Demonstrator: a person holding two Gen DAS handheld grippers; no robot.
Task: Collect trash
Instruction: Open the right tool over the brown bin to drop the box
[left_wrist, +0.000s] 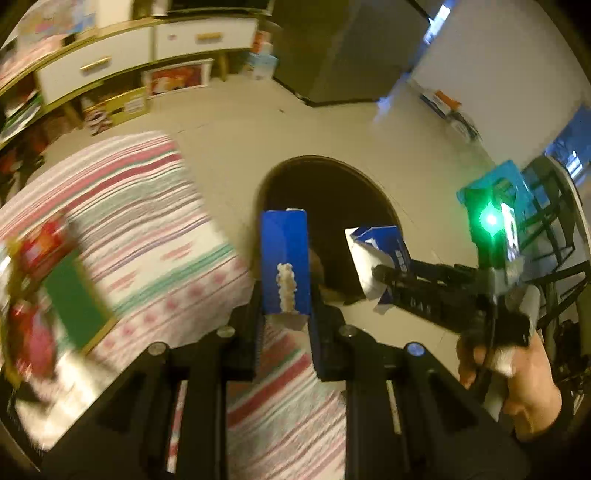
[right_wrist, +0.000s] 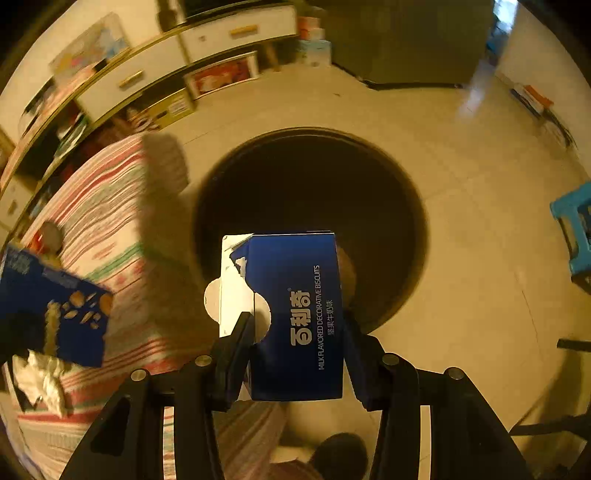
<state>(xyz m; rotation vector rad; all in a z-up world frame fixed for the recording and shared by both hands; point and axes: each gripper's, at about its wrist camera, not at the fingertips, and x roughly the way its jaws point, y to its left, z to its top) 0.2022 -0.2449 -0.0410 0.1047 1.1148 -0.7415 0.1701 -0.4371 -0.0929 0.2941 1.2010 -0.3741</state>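
Observation:
A dark round trash bin (right_wrist: 310, 206) stands on the floor beside the table; it also shows in the left wrist view (left_wrist: 328, 206). My left gripper (left_wrist: 284, 295) is shut on a blue snack box (left_wrist: 284, 262), held on edge at the bin's near rim. My right gripper (right_wrist: 295, 354) is shut on a blue biscuit box (right_wrist: 299, 314) with a torn white flap, over the bin's near rim. The right gripper (left_wrist: 384, 275) with its box (left_wrist: 376, 254) shows in the left wrist view. The left box (right_wrist: 55, 314) appears at the left of the right wrist view.
A table with a striped pink and green cloth (left_wrist: 147, 206) lies to the left. A green-framed board (left_wrist: 74, 306) and red packets (left_wrist: 40, 251) lie on it. Crumpled white paper (right_wrist: 40, 384) lies on the cloth. A white drawer cabinet (right_wrist: 207, 48) stands behind. A blue stool (right_wrist: 576, 229) is at right.

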